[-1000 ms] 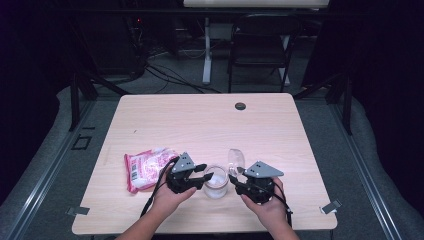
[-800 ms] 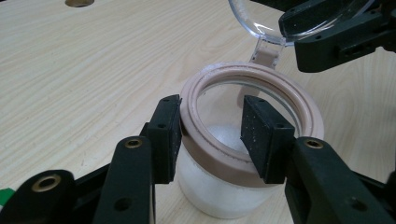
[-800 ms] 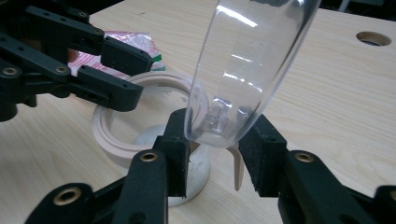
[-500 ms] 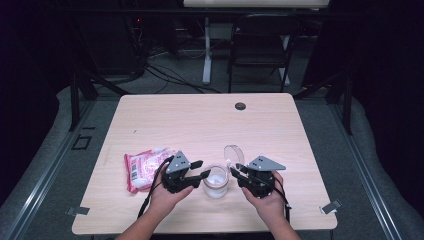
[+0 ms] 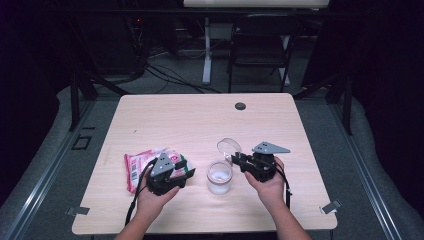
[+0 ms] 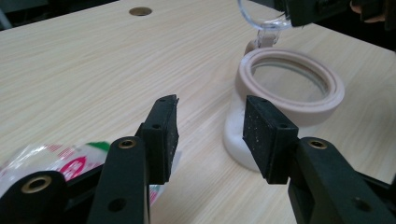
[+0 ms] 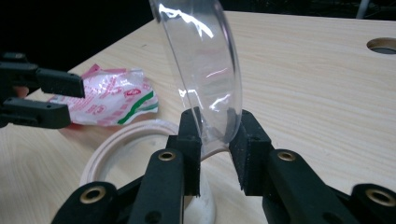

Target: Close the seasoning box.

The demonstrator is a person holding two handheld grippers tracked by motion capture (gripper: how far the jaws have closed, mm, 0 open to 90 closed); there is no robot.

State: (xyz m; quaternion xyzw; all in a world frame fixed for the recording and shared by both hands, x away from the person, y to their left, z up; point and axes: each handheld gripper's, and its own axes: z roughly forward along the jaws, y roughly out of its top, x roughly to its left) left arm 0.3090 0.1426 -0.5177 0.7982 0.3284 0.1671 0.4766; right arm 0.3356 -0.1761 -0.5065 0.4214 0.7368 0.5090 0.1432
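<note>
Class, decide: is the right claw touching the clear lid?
Touching. The right gripper view shows the right claw with both jaws pressed against the clear lid.

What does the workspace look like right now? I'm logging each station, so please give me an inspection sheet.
Surface: pale wood table with a round cable hole near the far edge.
Job's things: jar standing open, pale rim, white contents at the bottom; clear lid hinged up.
Clutter: pink-and-white packet lying left of the jar.
Grippers: left gripper open, jaws empty, beside the jar; right gripper shut on the clear lid's edge.
Cables: black cable trailing from the left gripper; more cables on the floor behind.
Surroundings: dark room, folding chair beyond the table.
</note>
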